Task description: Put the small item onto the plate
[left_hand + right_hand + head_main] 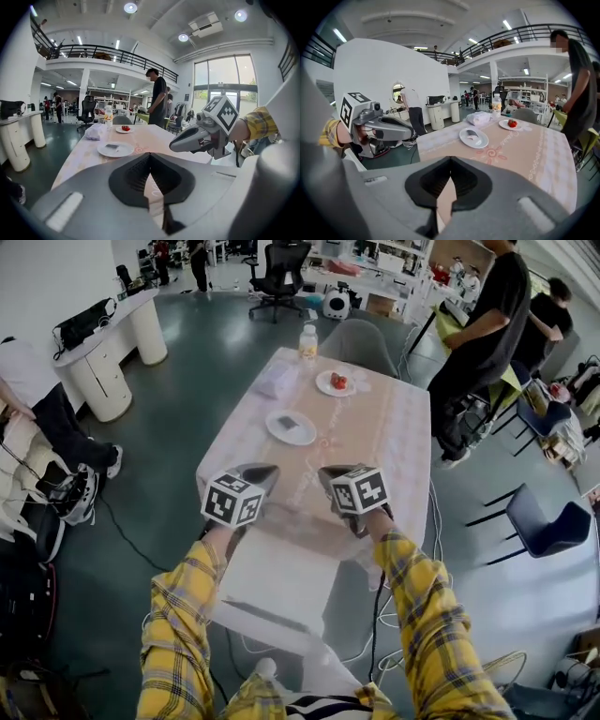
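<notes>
Grey left tool (150,154) and right tool (450,160) are closed, empty.

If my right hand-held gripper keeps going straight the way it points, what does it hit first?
Probably the bare tablecloth at its near end, short of the nearer plate. The right hand-held gripper tilts down toward it with nothing in between, though depth is hard to judge.

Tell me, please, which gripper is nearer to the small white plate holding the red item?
Right. The right gripper hovers short of the small white plate holding the red item, almost straight in line with it; the left gripper is alongside, offset further left.
</notes>
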